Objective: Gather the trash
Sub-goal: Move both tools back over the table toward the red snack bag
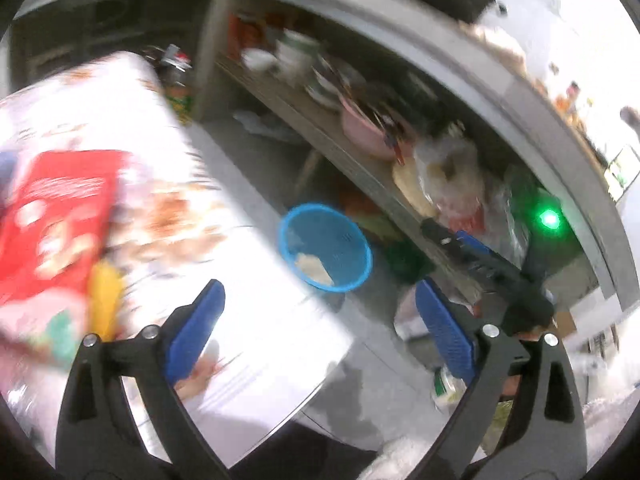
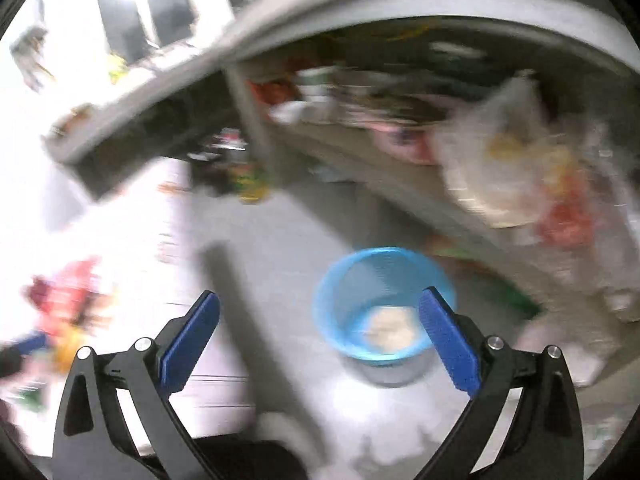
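- Table [image 1: 248, 320], biggest thing here, white patterned cloth, fills the left of the left-wrist view. Blurry shot, cam's swinging.
- Shelf unit [image 1: 360, 160] behind, crammed w/ bowls, bags, a pink tub – not our job.
- Red packet [image 1: 60, 216] lying flat on the cloth, far left. Looks like the next bit of trash, tho that's my guess. Prob light, thin card or foil, crinkly and a bit slick; flat on the cloth so pinch it at an edge or corner, not the face.
- Blue bin [image 2: 384, 304] on the floor betw table and shelf, round, open top, pale crumpled wad [image 2: 390, 326] already lying in the bottom. Soft, weighs nothing by the look.
- Right gripper [image 2: 320, 344]: jaws spread about as wide as they go, nothing betw the blue pads, touching nothing. Hangs above the bin, pointing down at it.
- Left gripper [image 1: 320, 336]: same story, jaws wide apart, empty, over the table edge w/ the bin ahead.
- Yellow bit [image 1: 105, 300] just beside the red packet – too smeared to call.
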Demonstrator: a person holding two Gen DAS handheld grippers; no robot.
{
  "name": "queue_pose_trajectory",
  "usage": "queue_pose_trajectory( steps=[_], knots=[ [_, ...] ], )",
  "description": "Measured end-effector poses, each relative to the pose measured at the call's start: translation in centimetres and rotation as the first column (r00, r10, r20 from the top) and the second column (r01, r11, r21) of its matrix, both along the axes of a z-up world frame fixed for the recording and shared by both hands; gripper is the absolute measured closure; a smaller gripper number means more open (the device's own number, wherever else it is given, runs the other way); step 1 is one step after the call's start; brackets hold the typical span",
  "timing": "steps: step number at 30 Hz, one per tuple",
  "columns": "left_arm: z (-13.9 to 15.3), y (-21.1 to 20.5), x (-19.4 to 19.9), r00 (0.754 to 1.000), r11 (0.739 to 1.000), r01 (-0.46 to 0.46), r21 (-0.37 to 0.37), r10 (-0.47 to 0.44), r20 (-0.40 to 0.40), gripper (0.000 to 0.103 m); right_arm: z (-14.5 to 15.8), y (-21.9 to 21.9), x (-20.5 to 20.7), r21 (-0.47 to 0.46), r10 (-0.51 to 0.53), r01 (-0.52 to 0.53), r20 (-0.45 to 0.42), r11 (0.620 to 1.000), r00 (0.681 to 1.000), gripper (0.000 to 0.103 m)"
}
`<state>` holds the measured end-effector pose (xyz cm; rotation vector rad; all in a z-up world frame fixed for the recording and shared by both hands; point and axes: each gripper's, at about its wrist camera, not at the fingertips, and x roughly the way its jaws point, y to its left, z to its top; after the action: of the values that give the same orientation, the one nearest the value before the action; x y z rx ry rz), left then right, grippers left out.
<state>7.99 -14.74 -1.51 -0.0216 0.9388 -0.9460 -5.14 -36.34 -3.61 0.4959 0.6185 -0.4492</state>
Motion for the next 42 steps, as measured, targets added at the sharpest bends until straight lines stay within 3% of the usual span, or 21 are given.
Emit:
queue_pose_trajectory(
  steps=[3, 9, 17, 23, 30, 34, 38, 42],
  knots=[
    [1.0, 5.5, -1.1, 0.991, 0.993, -0.112, -0.026, 0.114, 0.076, 0.011, 1.1, 1.8, 1.7, 0.155, 0.154, -0.17, 0.108, 0.973, 0.982, 0.006],
    [1.7, 14.8, -3.3, 0.929, 0.948, -0.317, -0.03, 0.316, 0.19, 0.011, 0.8, 6.7, 7.1, 0.336, 0.369, -0.421, 0.209, 0.842, 0.906, 0.006],
    [1.4, 20.8, -3.7, 0.89, 0.914, -0.399, -0.07, 0.405, 0.21, 0.011, -1.5, 11.6, 11.9, 0.532, 0.455, -0.515, 0.251, 0.672, 0.854, 0.018],
    [1.5, 20.5, -3.2, 0.898, 0.924, -0.362, -0.121, 0.381, 0.22, 0.012, -3.7, 12.7, 14.7, 0.628, 0.474, -0.522, 0.263, 0.578, 0.841, 0.026],
    [0.9, 18.2, -2.7, 0.925, 0.953, -0.283, -0.11, 0.302, 0.231, 0.039, -6.5, 13.7, 19.5, 0.707, 0.479, -0.485, 0.232, 0.514, 0.847, 0.039],
    [0.6, 17.9, -2.8, 0.926, 0.957, -0.276, -0.093, 0.291, 0.239, 0.049, -7.1, 15.2, 21.9, 0.69, 0.51, -0.476, 0.177, 0.546, 0.842, 0.048],
    [1.3, 18.7, -3.2, 0.907, 0.948, -0.308, -0.078, 0.317, 0.279, 0.051, -7.4, 16.0, 23.3, 0.679, 0.524, -0.472, 0.148, 0.562, 0.838, 0.056],
    [2.4, 20.6, -2.9, 0.864, 0.916, -0.396, -0.057, 0.393, 0.316, 0.051, -7.6, 16.6, 24.0, 0.669, 0.534, -0.479, 0.142, 0.569, 0.833, 0.064]
  ],
)
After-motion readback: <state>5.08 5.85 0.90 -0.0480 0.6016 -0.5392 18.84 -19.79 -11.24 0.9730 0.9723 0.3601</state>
